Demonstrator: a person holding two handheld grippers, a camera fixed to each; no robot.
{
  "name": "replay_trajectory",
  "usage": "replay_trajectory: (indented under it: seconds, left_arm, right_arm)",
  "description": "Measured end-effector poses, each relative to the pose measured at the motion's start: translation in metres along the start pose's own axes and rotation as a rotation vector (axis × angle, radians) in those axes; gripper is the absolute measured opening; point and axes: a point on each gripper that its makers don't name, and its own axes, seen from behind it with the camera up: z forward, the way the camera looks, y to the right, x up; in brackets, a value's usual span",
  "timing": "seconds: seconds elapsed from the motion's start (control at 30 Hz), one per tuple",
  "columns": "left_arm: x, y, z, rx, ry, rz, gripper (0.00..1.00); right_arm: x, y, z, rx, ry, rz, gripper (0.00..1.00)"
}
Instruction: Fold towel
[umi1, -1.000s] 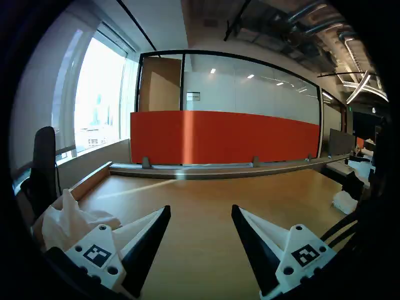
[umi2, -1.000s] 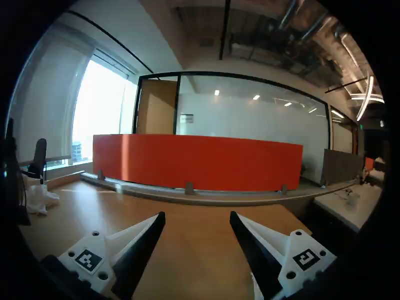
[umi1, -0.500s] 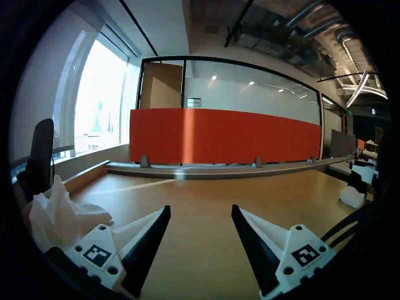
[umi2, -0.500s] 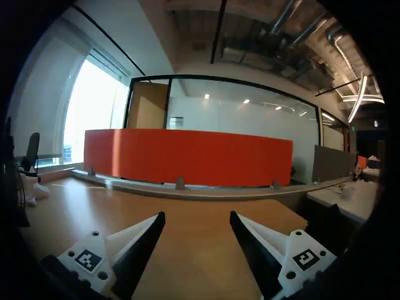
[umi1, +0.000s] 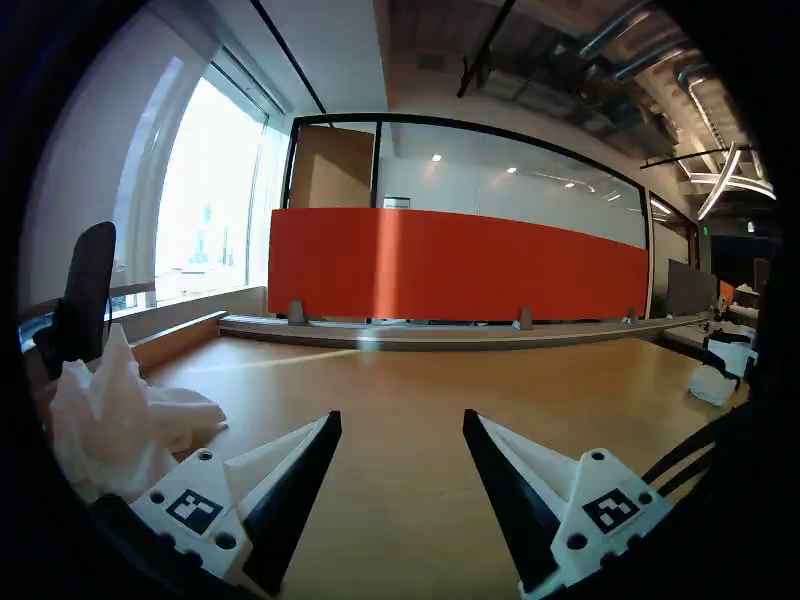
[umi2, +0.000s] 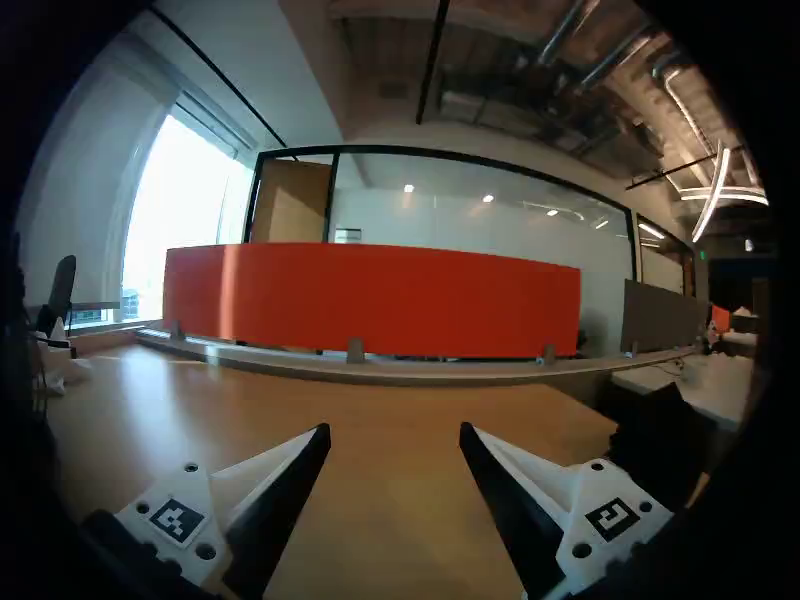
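In the left gripper view a crumpled white towel (umi1: 120, 415) lies in a heap on the wooden table (umi1: 420, 390), just left of my left gripper (umi1: 400, 440). That gripper is open with nothing between its fingers, and its left finger (umi1: 290, 470) sits close to the cloth. A second white cloth (umi1: 712, 383) lies at the far right of the table. In the right gripper view my right gripper (umi2: 393, 450) hangs open over the bare table (umi2: 380, 430). A bit of white cloth (umi2: 55, 365) shows far off at the left edge.
An orange divider panel (umi1: 450, 265) runs along the table's far edge, with a glass wall behind it. A black chair back (umi1: 85, 300) stands at the left by the bright window. A dark object (umi2: 655, 425) sits on the right side of the table.
Both views have tipped lower and slid along the table. The towel heap now sits larger and nearer my left gripper. Both grippers stay open.
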Motion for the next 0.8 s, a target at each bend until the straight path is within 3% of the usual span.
replay_trajectory:
  seconds: [0.5,0.8]
  left_arm:
    - [-0.006,0.003,-0.005,-0.001,0.0,0.014,0.9]
    - [-0.004,0.005,-0.006,-0.002,0.003,0.018,0.9]
  right_arm:
    - [-0.02,0.008,-0.005,-0.004,0.0,0.063,1.0]
    - [-0.016,0.005,-0.006,0.004,0.021,0.059,1.0]
